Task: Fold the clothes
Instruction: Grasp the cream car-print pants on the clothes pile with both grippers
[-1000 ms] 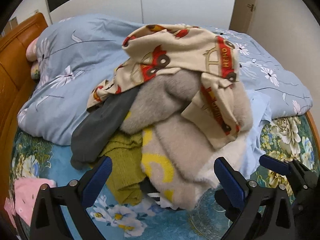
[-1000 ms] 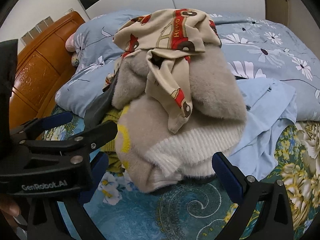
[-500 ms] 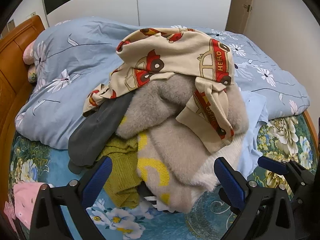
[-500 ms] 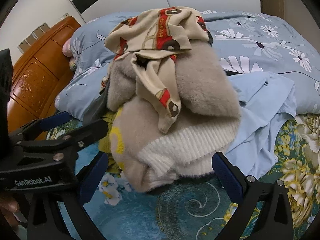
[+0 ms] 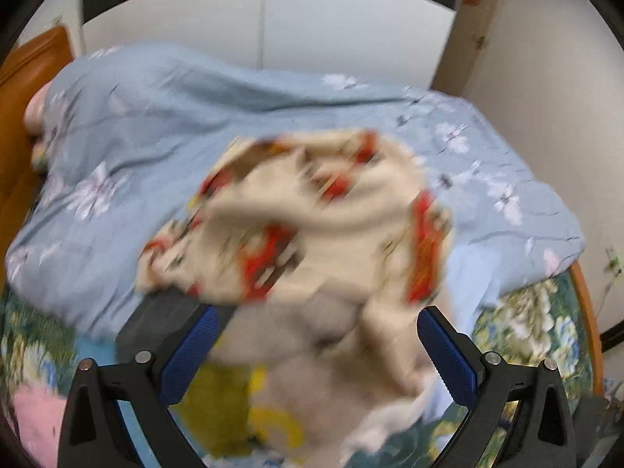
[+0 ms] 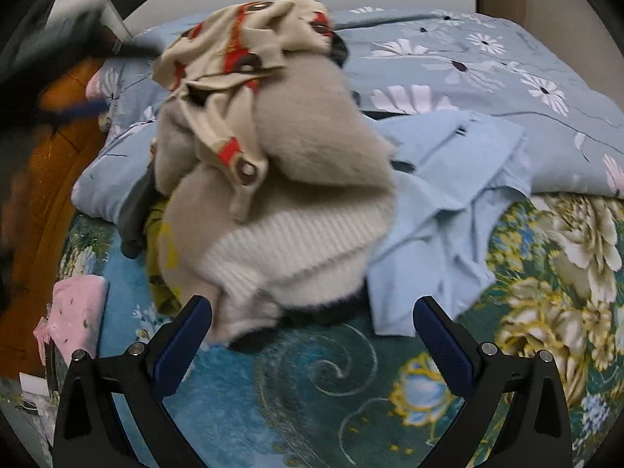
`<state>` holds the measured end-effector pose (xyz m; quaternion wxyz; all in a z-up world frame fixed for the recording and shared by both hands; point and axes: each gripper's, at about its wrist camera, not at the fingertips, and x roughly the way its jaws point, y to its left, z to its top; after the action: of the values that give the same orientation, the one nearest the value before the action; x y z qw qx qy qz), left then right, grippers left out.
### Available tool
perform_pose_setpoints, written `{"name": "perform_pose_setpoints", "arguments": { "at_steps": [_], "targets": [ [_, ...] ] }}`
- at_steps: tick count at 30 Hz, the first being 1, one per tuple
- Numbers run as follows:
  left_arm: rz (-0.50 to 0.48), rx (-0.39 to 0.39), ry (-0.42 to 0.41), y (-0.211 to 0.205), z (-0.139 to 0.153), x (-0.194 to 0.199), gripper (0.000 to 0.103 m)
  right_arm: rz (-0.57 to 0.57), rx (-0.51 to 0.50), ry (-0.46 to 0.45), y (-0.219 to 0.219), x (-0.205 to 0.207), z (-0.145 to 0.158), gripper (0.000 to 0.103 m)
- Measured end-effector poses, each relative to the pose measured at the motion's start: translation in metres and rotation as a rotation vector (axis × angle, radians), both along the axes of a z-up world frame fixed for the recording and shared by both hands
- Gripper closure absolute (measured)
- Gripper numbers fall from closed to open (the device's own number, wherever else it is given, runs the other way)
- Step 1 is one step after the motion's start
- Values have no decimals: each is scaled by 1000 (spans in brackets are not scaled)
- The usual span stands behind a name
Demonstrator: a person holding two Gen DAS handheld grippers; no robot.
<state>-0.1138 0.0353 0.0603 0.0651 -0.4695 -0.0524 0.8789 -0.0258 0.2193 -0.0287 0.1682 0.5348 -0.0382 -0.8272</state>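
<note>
Centrally heaped on the bed: a clothes pile (image 6: 273, 179), topped by a cream garment with red car prints (image 6: 249, 43), whose loose end droops down the front over a fluffy beige sweater (image 6: 319, 136). Under that, a white ribbed knit (image 6: 288, 249) bulging toward the near edge of the heap, with a yellow-green piece (image 6: 158, 230) and a dark grey one (image 6: 136, 210) poking out on the left side. Touching the right flank, a crumpled light blue shirt (image 6: 448, 210) spread flat, its hem lying on the floral bedsheet (image 6: 312, 382). Behind everything, a blue flowered duvet (image 6: 487, 66) bunched toward the wall. Off to the left, well apart from the heap, a small pink garment (image 6: 78, 308) at the mattress edge beside the orange wooden headboard (image 6: 43, 202). Bare sheet open in front of the pile and to its right. Right gripper (image 6: 312, 335) spread wide and empty, hovering just before the heap's near edge, blue pads (image 6: 183, 347) framing the white knit. Left gripper (image 5: 316, 351) likewise gaping wide with nothing between its pads (image 5: 191, 355), close up against the pile; heavily blurred there, so contact with cloth impossible to tell.
</note>
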Motion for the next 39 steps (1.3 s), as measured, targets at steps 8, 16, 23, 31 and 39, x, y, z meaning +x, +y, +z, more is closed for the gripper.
{"name": "perform_pose_setpoints", "arguments": {
  "at_steps": [8,16,23,31,39],
  "targets": [
    [11,-5,-133,49,-15,-68,49,-40,56,-41,32,22,18,0],
    [69,-77,-52,47,32,-56,98,-117,64,-9,89,49,47,0],
    [-62,-55,278,46,193,4,98,-199,11,9,118,79,75,0],
    [-250,93,470,91,322,80,98,-237,-38,95,132,116,121,0],
    [-374,300,718,97,442,159,98,-319,-35,206,165,151,173,0]
  ]
}}
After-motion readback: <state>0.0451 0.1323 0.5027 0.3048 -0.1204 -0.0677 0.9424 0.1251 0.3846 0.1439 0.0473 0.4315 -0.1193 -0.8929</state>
